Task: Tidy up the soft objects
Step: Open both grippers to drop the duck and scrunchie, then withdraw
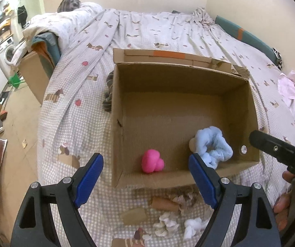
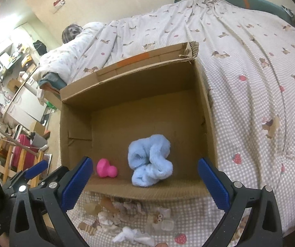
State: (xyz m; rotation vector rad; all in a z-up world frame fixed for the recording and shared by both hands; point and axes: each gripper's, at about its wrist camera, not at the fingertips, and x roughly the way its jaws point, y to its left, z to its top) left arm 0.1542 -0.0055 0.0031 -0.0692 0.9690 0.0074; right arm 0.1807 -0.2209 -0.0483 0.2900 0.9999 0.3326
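An open cardboard box (image 1: 116, 123) (image 2: 75, 123) stands on the bed. Inside it near the front wall lie a pink soft toy (image 1: 152, 163) (image 2: 106, 170) and a light blue fluffy cloth (image 1: 213, 146) (image 2: 150, 162). My left gripper (image 1: 146, 180) is open and empty, above the box's front edge. My right gripper (image 2: 145, 182) is open and empty, just above the front wall near the blue cloth. Several small soft pieces, white (image 1: 192, 226) (image 2: 131, 234) and brown (image 1: 166, 203), lie on the bed in front of the box.
The bed has a checked cover with dog prints (image 1: 147, 30) (image 2: 250, 82). A pink-white cloth (image 1: 293, 94) lies at the right. A grey striped item (image 1: 108, 94) lies left of the box. A second cardboard box (image 1: 36, 74) and clutter stand on the floor at the left.
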